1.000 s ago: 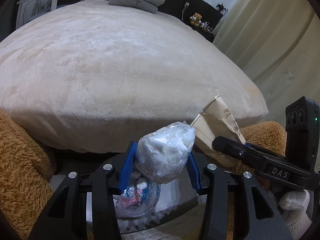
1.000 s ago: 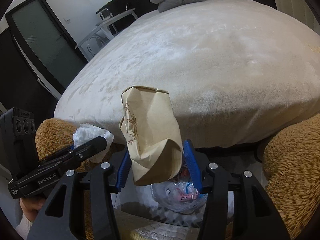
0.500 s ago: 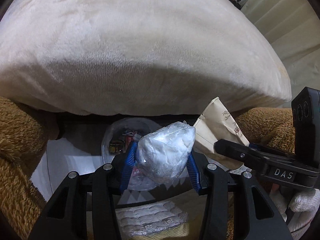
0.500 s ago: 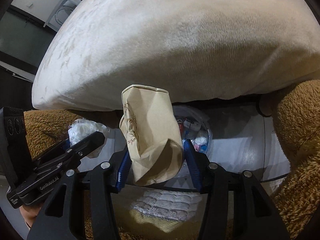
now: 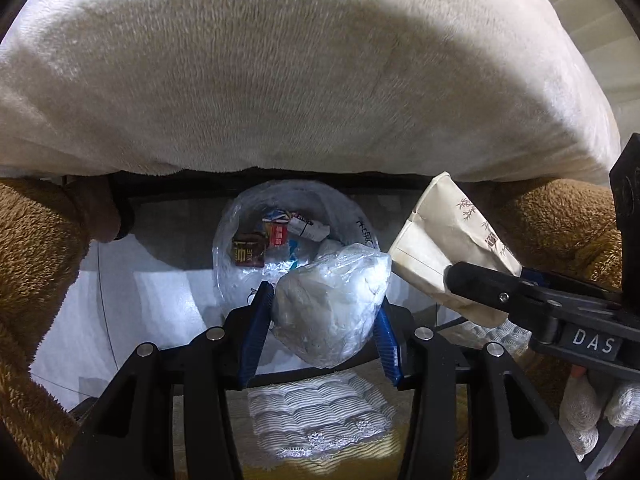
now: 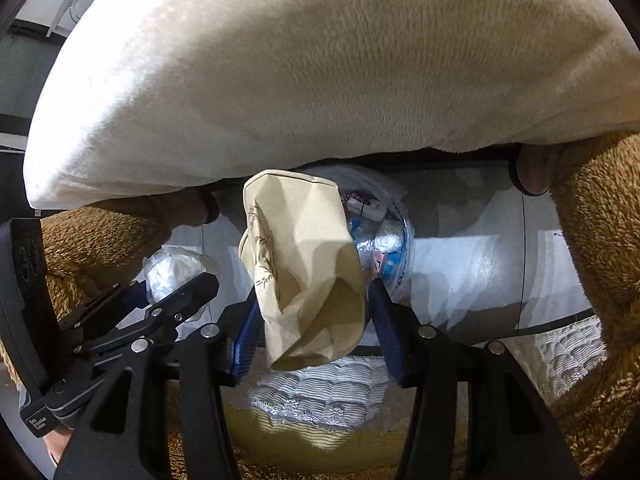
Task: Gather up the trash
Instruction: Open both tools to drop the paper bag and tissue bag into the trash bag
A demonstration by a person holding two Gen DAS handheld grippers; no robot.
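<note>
Trash bin point(image 5: 240, 216) with clear liner sits mid-frame on the floor below the bed point(image 5: 304, 72), already holding wrappers. Two pieces still undropped, both above or beside the bin. Left gripper point(image 5: 322, 314) is clamped on a crumpled white plastic wad point(image 5: 332, 300), frame center. Right gripper point(image 6: 312, 320) is clamped on a creased brown paper bag point(image 6: 300, 264). Release looks next. Brown plush point(image 5: 36, 248) flanks both sides.
</note>
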